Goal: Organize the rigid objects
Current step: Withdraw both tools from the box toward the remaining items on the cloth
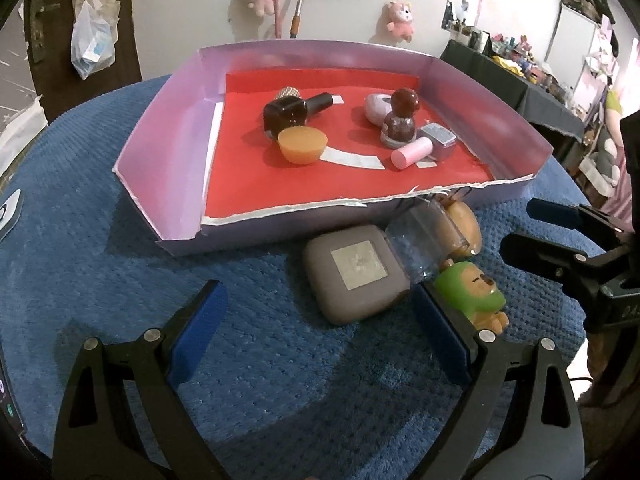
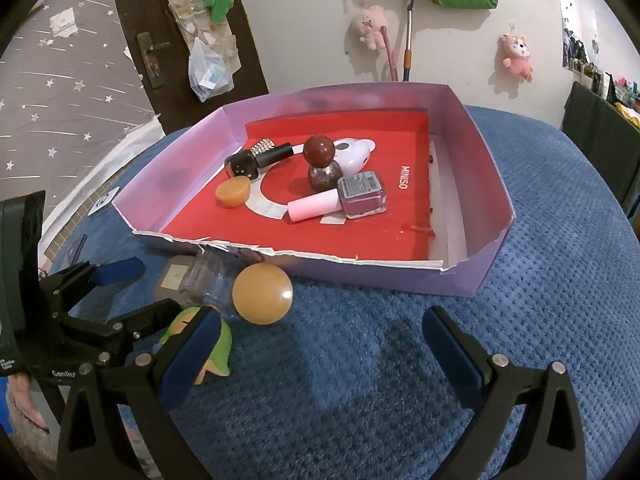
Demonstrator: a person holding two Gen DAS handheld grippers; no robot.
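A purple box (image 1: 168, 128) (image 2: 492, 184) lined in red holds a black polish bottle (image 1: 292, 112), an orange cup (image 1: 302, 145), a brown round-capped bottle (image 1: 400, 120), a lilac piece (image 1: 376, 106) and a pink-capped polish bottle (image 2: 344, 198). In front of the box lie a grey square case (image 1: 356, 276), a clear bottle with a tan ball cap (image 2: 262, 299) and a green figurine (image 1: 470, 290) (image 2: 218, 346). My left gripper (image 1: 318, 292) is open, its tips at the case's near side. My right gripper (image 2: 322, 316) is open over bare cloth, right of the figurine.
Everything rests on a round table under blue textured cloth (image 2: 540, 320). A phone-like device (image 1: 8, 212) lies at the cloth's left edge. A dark door (image 2: 160, 40) and a wall with plush toys (image 2: 518, 56) stand behind, and a cluttered dark table (image 1: 520, 76) at the far right.
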